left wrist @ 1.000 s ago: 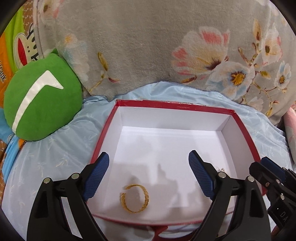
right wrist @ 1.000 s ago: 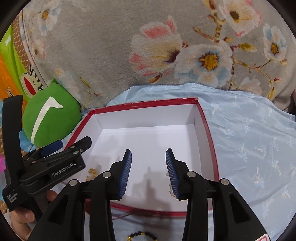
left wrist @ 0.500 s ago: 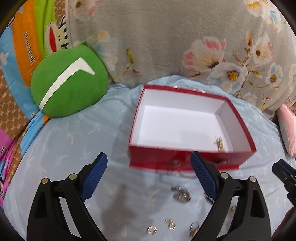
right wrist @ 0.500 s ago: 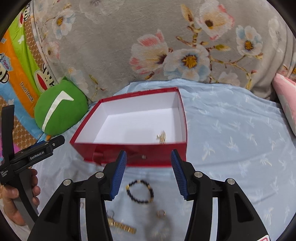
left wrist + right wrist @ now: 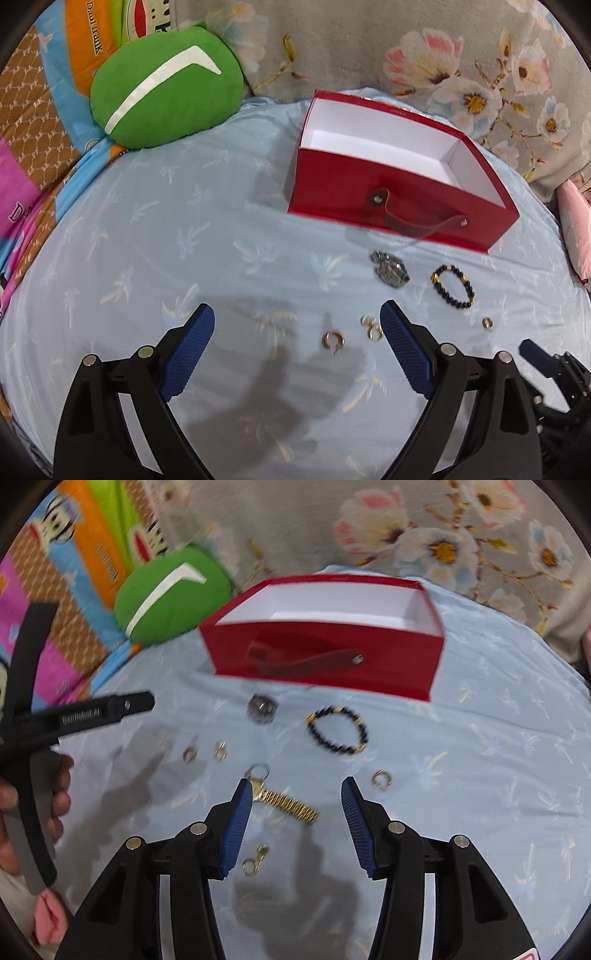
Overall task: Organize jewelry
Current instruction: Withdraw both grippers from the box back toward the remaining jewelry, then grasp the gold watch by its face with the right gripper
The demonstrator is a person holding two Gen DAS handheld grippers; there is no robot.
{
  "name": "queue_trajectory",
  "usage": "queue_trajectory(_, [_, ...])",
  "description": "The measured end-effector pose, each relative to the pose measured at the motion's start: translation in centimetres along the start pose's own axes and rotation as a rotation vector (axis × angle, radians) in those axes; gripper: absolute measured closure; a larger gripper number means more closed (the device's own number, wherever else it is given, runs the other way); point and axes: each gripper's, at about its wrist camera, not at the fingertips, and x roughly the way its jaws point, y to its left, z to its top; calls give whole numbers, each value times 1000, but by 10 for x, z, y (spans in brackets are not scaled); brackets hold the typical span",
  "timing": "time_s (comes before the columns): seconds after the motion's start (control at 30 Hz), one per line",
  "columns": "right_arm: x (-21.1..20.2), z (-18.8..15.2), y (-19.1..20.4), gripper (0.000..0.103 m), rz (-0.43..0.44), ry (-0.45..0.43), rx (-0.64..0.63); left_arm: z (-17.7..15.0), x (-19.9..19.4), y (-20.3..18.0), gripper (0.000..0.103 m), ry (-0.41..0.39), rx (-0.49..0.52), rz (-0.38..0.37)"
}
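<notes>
Both tools hang empty over the light blue sheet (image 5: pixel 147 229): the left gripper (image 5: pixel 297 350) is spread wide, and the right gripper (image 5: pixel 296 821) is open, a little narrower, with the gold chain piece (image 5: pixel 291 803) lying on the sheet between its fingers. I judge this chain light, limp and slippery, so it is better to pinch it across the ribbed middle, not at the small ring end. The black bead bracelet (image 5: pixel 338 729) lies near the red box (image 5: pixel 369 664).

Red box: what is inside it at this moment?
Only white inner walls of the red box show in both wrist views. Its near wall covers the floor, so any jewelry lying inside cannot be seen.
</notes>
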Motion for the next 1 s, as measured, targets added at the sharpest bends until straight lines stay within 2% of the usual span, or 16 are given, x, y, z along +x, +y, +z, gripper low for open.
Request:
queue_trajectory(0.3, [37, -8, 33, 53, 51, 67, -117, -21, 0, 4, 14, 38, 7, -1])
queue_trajectory(0.53, [74, 3, 48, 53, 94, 124, -249, -23, 0, 14, 14, 45, -16, 6])
queue_trajectory(0.7, [83, 6, 45, 54, 108, 141, -265, -21, 2, 21, 14, 49, -34, 8])
queue_trajectory(0.8, [83, 5, 44, 59, 109, 151, -276, -20, 5, 22, 14, 54, -41, 5])
queue_trajectory(0.87, [82, 5, 43, 67, 110, 158, -277, -19, 7, 21, 14, 58, -40, 1])
queue_trajectory(0.93, [80, 5, 40, 80, 116, 168, -265, -18, 9, 18, 14, 60, -35, -4])
queue_trajectory(1.0, [79, 5, 36, 81, 126, 181, -240, -17, 11, 14, 14, 61, -26, -9])
